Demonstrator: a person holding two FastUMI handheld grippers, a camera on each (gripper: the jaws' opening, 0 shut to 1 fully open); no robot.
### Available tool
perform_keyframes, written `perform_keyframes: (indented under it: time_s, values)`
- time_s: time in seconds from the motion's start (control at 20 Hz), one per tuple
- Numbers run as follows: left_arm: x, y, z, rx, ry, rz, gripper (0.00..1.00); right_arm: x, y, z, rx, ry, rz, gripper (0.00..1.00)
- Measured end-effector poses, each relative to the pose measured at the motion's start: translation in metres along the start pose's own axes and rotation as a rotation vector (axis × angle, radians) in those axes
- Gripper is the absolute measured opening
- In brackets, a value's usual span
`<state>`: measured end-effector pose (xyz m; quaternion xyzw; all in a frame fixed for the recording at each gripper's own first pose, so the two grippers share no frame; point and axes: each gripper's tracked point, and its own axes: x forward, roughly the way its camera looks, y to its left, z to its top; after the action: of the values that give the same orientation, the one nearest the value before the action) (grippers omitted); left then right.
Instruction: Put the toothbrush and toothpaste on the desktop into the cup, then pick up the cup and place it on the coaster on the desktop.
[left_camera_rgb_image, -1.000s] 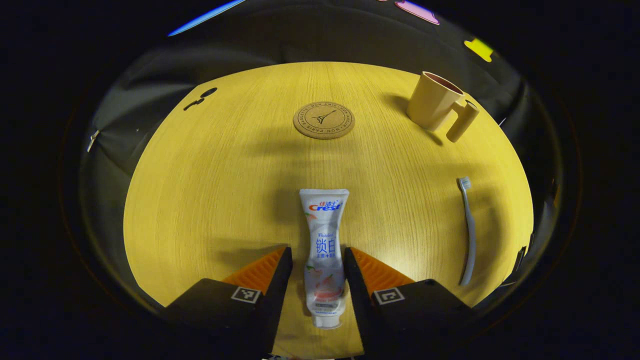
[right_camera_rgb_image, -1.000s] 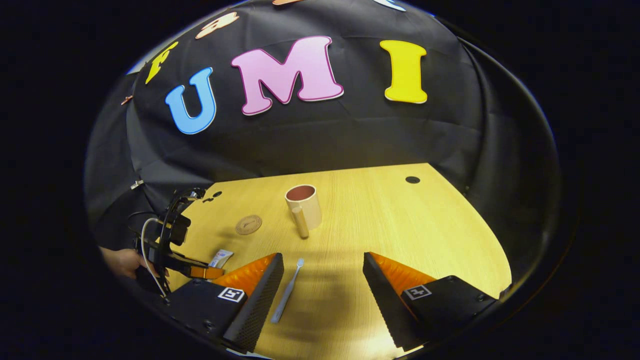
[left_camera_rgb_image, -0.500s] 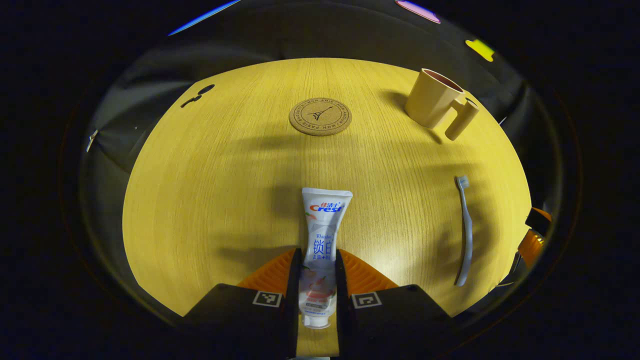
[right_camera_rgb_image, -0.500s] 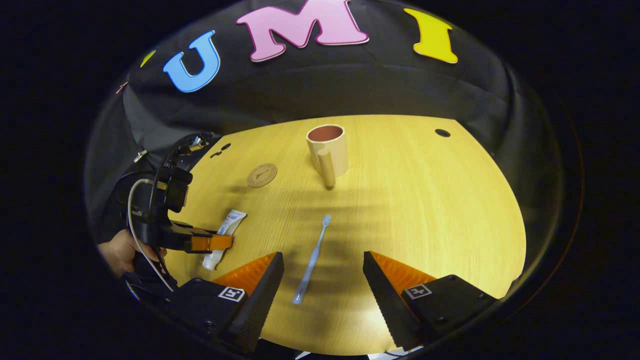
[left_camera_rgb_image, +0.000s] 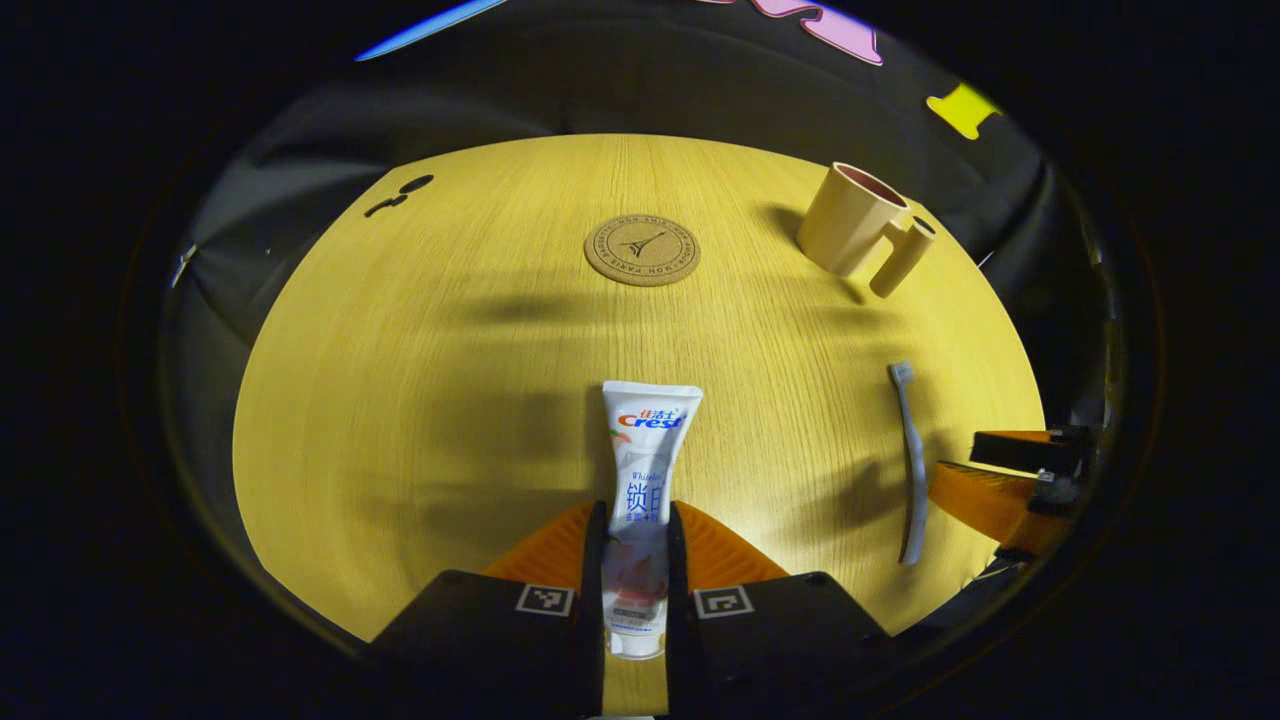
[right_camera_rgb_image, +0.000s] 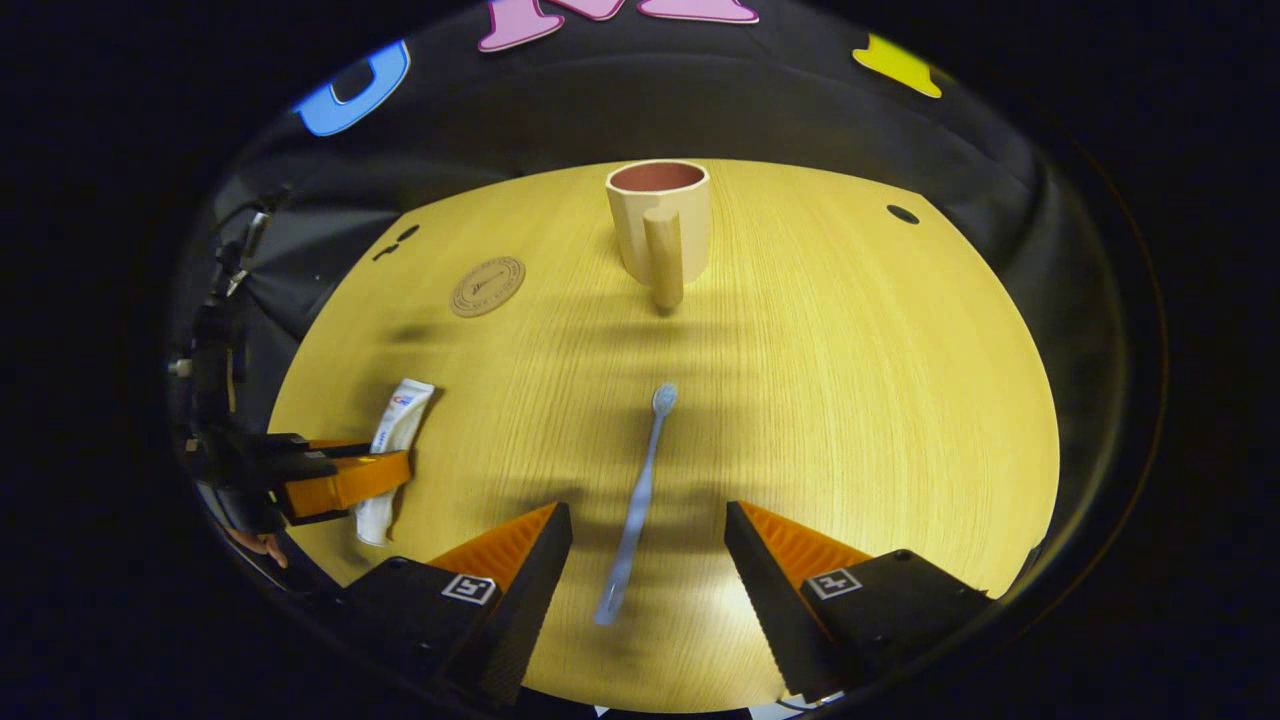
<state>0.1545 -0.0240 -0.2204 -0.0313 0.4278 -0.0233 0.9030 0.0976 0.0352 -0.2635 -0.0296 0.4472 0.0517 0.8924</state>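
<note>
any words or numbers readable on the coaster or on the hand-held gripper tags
coaster: lettering rings a tower drawing, too small to read.
left hand-held gripper: square black-and-white code tags, no words or numbers.
right hand-held gripper: the same kind of square tags, no words or numbers.

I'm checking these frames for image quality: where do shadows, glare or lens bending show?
Left gripper view: the desk edge bows round, and soft banded shadows lie around the toothpaste. Right gripper view: a bright glare patch sits on the desk near the toothbrush handle, with striped shadows crossing below the cup.
</note>
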Motion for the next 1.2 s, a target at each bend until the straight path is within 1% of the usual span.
perform_keyframes:
  time_s: [0.05, 0.1, 0.2, 0.25, 0.3, 0.35, 0.4, 0.45, 0.5, 0.55, 0.6, 0.65, 0.7, 0.75, 0.8, 0.9, 0.95, 1.0, 1.05, 1.1, 1.15, 1.2]
  values:
    - [-0.005, 0.002, 0.002, 0.005, -0.013, 0.000, 0.34, 0.004, 0.001, -0.001, 0.005, 0.009, -0.009, 0.91]
    - [-0.010, 0.003, 0.002, 0.007, -0.027, 0.001, 0.29, 0.004, 0.003, -0.001, 0.012, 0.015, -0.014, 0.90]
    - [-0.022, 0.005, 0.003, 0.009, -0.050, -0.005, 0.29, 0.010, 0.002, -0.004, 0.016, 0.030, -0.023, 0.90]
    - [-0.027, 0.007, 0.002, 0.012, -0.060, -0.001, 0.29, 0.013, 0.002, -0.005, 0.014, 0.041, -0.030, 0.79]
    - [-0.031, 0.010, 0.001, 0.016, -0.070, 0.004, 0.29, 0.014, 0.003, -0.008, 0.013, 0.049, -0.034, 0.72]
    - [-0.035, 0.013, 0.000, 0.018, -0.077, 0.010, 0.24, 0.017, 0.003, -0.009, 0.015, 0.057, -0.039, 0.68]
    - [-0.038, 0.016, -0.001, 0.021, -0.082, 0.012, 0.29, 0.019, 0.002, -0.011, 0.010, 0.068, -0.055, 0.76]
    - [-0.037, 0.016, -0.003, 0.020, -0.083, 0.016, 0.24, 0.023, 0.001, -0.007, 0.004, 0.048, -0.066, 0.67]
    - [-0.041, 0.020, -0.006, 0.017, -0.084, 0.019, 0.29, 0.023, 0.001, -0.007, -0.010, 0.059, -0.080, 0.63]
    - [-0.045, 0.024, -0.007, 0.013, -0.088, 0.021, 0.29, 0.024, 0.000, -0.006, -0.025, 0.059, -0.091, 0.53]
    - [-0.048, 0.027, -0.009, 0.009, -0.088, 0.024, 0.29, 0.026, 0.002, -0.002, -0.028, 0.052, -0.086, 0.48]
    - [-0.050, 0.028, -0.010, 0.005, -0.088, 0.026, 0.29, 0.027, 0.002, -0.002, -0.024, 0.059, -0.087, 0.24]
    - [-0.050, 0.028, -0.010, 0.002, -0.089, 0.026, 0.29, 0.028, 0.004, 0.000, -0.022, 0.058, -0.079, 0.15]
    - [-0.051, 0.028, -0.010, 0.000, -0.088, 0.028, 0.29, 0.028, 0.003, -0.002, -0.017, 0.064, -0.068, 0.09]
    - [-0.051, 0.027, -0.010, -0.002, -0.090, 0.027, 0.29, 0.028, 0.007, 0.000, -0.022, 0.057, -0.038, 0.09]
    - [-0.052, 0.022, -0.006, -0.005, -0.099, 0.020, 0.29, 0.025, 0.008, -0.001, -0.036, 0.061, 0.015, 0.00]
    - [-0.053, 0.018, -0.003, -0.005, -0.107, 0.013, 0.29, 0.025, 0.006, -0.001, -0.027, 0.058, 0.024, 0.05]
    - [-0.053, 0.013, 0.000, -0.004, -0.114, 0.008, 0.24, 0.024, 0.002, 0.001, 0.000, 0.045, 0.032, 0.06]
    - [-0.055, 0.009, 0.004, -0.003, -0.122, 0.003, 0.29, 0.020, 0.000, 0.002, 0.033, 0.037, 0.046, 0.06]
    - [-0.055, 0.004, 0.010, -0.003, -0.133, -0.002, 0.29, 0.016, -0.002, 0.002, 0.057, 0.027, 0.064, 0.05]
    - [-0.057, -0.001, 0.017, -0.006, -0.150, -0.008, 0.24, 0.013, -0.005, 0.006, 0.061, 0.009, 0.069, 0.05]
    - [-0.060, -0.008, 0.026, -0.009, -0.170, -0.017, 0.29, 0.010, -0.010, 0.010, 0.053, -0.011, 0.074, 0.05]
